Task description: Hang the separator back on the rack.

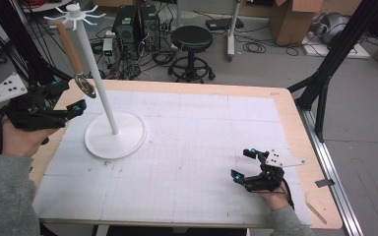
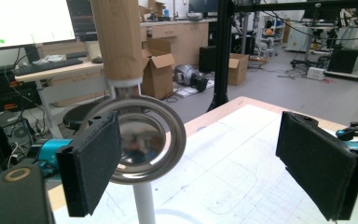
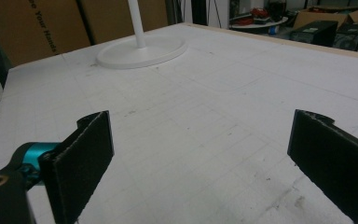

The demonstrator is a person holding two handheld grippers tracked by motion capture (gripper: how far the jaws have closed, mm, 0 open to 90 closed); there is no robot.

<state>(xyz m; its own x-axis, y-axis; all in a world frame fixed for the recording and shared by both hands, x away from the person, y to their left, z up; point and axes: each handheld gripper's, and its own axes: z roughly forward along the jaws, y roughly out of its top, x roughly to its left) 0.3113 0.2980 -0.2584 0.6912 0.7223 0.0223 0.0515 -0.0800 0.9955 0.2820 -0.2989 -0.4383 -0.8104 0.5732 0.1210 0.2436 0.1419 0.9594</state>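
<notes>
Honestly the risk is the left gripper [image 2: 196,163], jaws wide apart around the wooden-handled steel ladle [image 1: 76,56] hanging off the tall white hook stand [image 1: 109,105], knocking it loose or tipping the stand, while the right gripper [image 1: 246,167] sits open well away.

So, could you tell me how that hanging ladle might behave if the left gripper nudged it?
The ladle hangs from the stand's hooks, so it would probably swing freely. Its polished metal bowl looks slippery against the pads. The thick wooden handle looks rigid and seems the surer place to grip.
</notes>
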